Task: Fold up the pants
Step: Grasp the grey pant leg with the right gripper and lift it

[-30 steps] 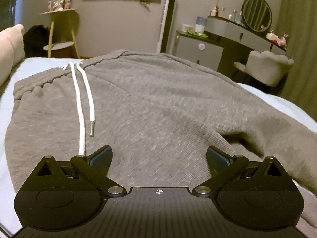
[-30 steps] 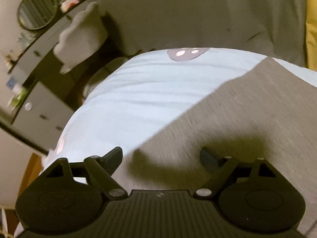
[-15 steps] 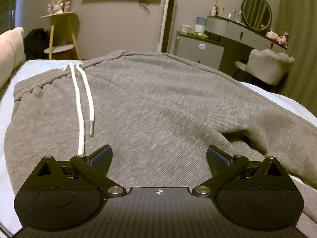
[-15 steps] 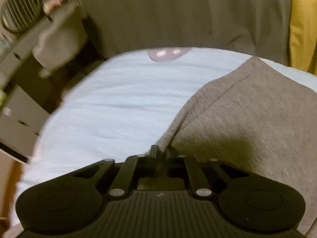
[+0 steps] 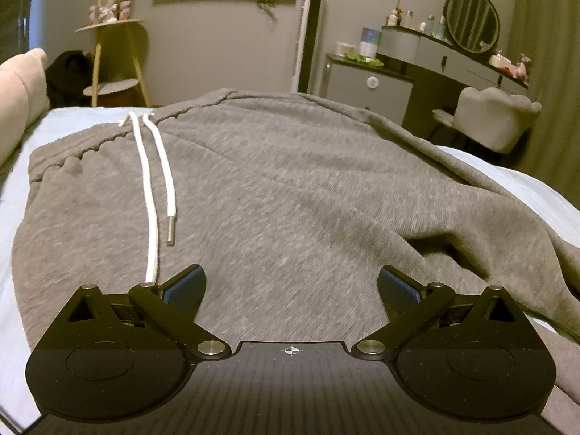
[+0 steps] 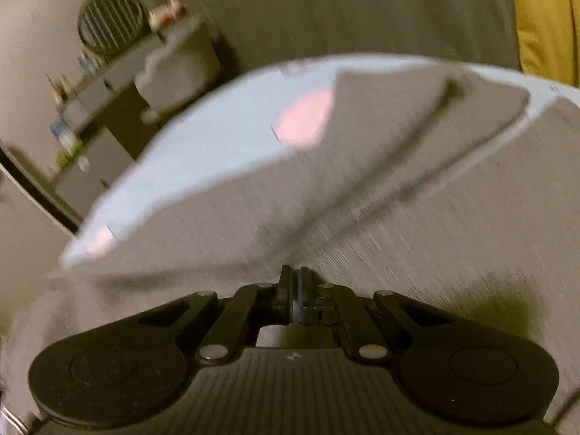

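Grey sweatpants (image 5: 290, 188) lie spread on a pale blue bed sheet (image 5: 69, 116), waistband at the far left with two white drawstrings (image 5: 159, 181) trailing toward me. My left gripper (image 5: 290, 286) hovers open just over the upper part of the pants, nothing between its blue pads (image 5: 185, 284). In the blurred right wrist view, my right gripper (image 6: 296, 277) is shut on an edge of a pant leg (image 6: 362, 166). A raised fold of the grey cloth runs away from the fingertips across the sheet (image 6: 217, 145).
A pillow (image 5: 18, 94) lies at the bed's left. Beyond the bed stand a wooden side table (image 5: 116, 61), a grey cabinet (image 5: 366, 87), a vanity with a round mirror (image 5: 471, 21) and a white chair (image 5: 496, 116). A yellow curtain (image 6: 540, 18) hangs at the right.
My right gripper went from open over the pant leg to shut on its edge, then swept sideways dragging the cloth into a fold. The left gripper stayed still and open.
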Available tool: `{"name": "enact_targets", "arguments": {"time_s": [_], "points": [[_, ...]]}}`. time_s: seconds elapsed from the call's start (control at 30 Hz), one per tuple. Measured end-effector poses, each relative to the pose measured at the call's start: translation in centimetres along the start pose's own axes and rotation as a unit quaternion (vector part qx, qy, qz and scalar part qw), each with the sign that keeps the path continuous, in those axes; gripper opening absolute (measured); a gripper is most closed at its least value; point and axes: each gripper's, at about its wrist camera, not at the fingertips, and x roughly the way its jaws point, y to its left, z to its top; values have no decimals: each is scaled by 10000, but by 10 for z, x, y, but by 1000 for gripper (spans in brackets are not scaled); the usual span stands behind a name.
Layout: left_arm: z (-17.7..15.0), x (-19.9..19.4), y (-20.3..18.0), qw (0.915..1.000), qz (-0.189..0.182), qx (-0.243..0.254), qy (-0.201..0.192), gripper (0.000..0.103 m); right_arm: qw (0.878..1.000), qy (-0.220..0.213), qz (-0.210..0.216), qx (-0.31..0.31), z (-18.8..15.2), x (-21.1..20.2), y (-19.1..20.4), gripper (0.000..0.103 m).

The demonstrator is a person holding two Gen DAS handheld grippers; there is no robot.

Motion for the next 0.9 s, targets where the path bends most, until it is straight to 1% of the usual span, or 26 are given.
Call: {"name": "enact_targets", "arguments": {"time_s": [0.03,0.07,0.1,0.13,0.17,0.23,0.27,0.33,0.37,0.4,0.43,0.47,0.5,0.53,0.6,0.67,0.73,0.8,0.83,0.9], "points": [[0,1,0,10000,4,10,5,103,9999,-49,39,97,1,-6,-2,3],[0,1,0,10000,10,21,5,103,9997,-174,21,140,6,-11,-3,7],[0,1,-1,10000,17,24,3,103,9993,-346,-69,91,13,-15,-1,15],[0,1,-1,10000,17,21,1,103,9984,-526,-185,-16,21,-20,4,23],[0,1,-1,10000,17,25,4,103,9974,-653,-288,-126,28,-22,9,27],[0,1,-1,10000,24,37,0,103,9945,-752,-549,-488,44,-17,24,39],[0,1,-1,10000,26,38,-4,103,9924,-732,-723,-675,52,-9,32,40],[-1,2,-2,10000,40,66,-19,103,9901,-560,-939,-884,60,14,41,40],[0,2,-1,10000,45,76,-16,103,9898,-368,-1061,-877,63,27,42,40],[-1,2,-2,10000,48,81,-20,103,9893,-172,-1202,-802,64,38,39,40],[-1,2,-2,10000,44,84,-23,103,9893,-64,-1293,-666,66,49,36,39],[-1,2,-2,9999,40,94,-27,103,9892,-77,-1340,-589,68,53,34,35],[-1,3,-2,9999,36,97,-25,103,9882,-182,-1406,-581,70,53,34,14],[-1,3,-2,10000,32,88,-25,103,9876,-268,-1416,-615,72,51,35,6],[0,1,-2,9999,23,93,-60,103,9919,-427,-1090,-496,72,34,26,6],[3,-4,-3,9999,1,92,-142,103,9922,-663,-963,-442,69,5,15,6],[8,-14,-5,9990,-194,101,-381,103,9940,-900,-603,-143,65,-28,-3,6],[13,-25,-8,9967,-370,242,-687,103,9947,-906,-478,65,57,-44,-20,6],[15,-29,-10,9954,-445,341,-773,103,9953,-856,-429,158,47,-48,-28,6],[23,-34,-12,9945,-640,442,-706,103,9974,-569,-343,263,32,-43,-42,7]]}}
